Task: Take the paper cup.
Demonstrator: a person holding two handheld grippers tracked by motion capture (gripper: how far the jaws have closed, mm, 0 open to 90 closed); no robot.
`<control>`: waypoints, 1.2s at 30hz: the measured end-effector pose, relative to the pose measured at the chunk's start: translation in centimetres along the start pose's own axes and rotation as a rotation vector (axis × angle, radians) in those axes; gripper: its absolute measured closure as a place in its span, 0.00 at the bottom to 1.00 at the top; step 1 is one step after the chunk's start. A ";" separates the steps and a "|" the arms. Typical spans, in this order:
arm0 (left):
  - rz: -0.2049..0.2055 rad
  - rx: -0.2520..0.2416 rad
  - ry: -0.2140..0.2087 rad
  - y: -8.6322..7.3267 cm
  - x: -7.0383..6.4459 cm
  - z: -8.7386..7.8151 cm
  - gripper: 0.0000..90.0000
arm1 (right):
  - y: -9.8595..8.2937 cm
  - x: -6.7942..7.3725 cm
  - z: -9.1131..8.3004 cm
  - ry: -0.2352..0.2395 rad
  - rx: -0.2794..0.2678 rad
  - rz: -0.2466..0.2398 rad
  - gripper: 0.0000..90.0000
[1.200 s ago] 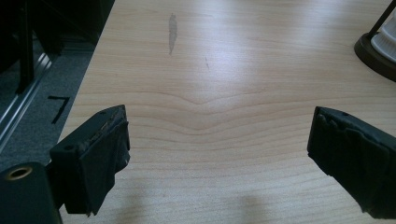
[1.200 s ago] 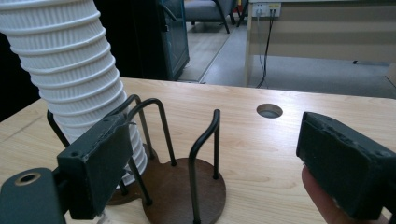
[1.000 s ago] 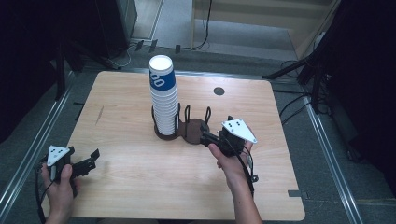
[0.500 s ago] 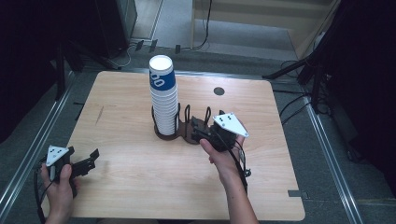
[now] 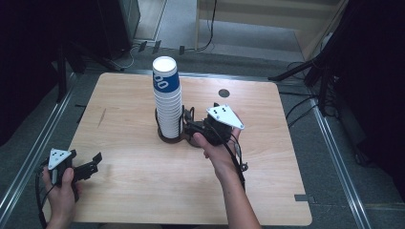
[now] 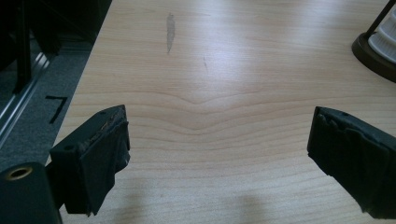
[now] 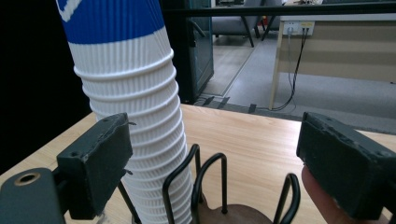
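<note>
Our right hand-held gripper [image 5: 191, 128] stands with its jaws spread wide and nothing between them, right at the wire cup holder [image 5: 184, 125] near the middle of the surface [image 5: 267, 191]. In the right gripper view the stack of paper cups [image 7: 135, 116] rises just beside the left jaw, leaning a little. We judge the main risk is that jaw brushing the tall stack and toppling it, since it is seated only at its base. Closing on a thin wire loop [image 7: 208, 186] off-centre could also let it slip or drag the whole holder. Our left hand-held gripper [image 5: 90, 164] waits wide apart and empty near the surface's near left corner, well apart from the holder.
</note>
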State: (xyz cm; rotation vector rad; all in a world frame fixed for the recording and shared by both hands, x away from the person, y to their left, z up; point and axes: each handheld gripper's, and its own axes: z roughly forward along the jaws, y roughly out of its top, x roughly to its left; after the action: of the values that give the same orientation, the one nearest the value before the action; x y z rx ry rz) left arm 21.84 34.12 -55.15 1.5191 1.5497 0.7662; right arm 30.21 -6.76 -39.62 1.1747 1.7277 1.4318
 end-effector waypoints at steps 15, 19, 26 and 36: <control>-0.009 0.004 -0.010 0.0 0.2 0.0 0.07 | 0.8 1.7 1.6 0.037 -0.002 0.003 0.11; -0.013 0.004 -0.014 0.0 0.2 0.0 0.07 | 1.0 1.9 2.0 0.041 0.000 0.004 0.11; -0.014 0.004 -0.016 0.0 0.2 0.0 0.07 | 1.6 2.5 2.5 0.052 -0.002 0.000 0.11; -0.012 0.005 -0.018 0.0 0.2 0.0 0.07 | 2.3 3.5 3.3 0.067 -0.005 -0.004 0.11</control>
State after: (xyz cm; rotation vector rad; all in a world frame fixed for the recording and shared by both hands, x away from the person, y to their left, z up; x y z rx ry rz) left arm 21.92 34.35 -55.17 1.5148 1.5477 0.7408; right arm 32.17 -2.09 -37.86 1.1319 1.7695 1.4876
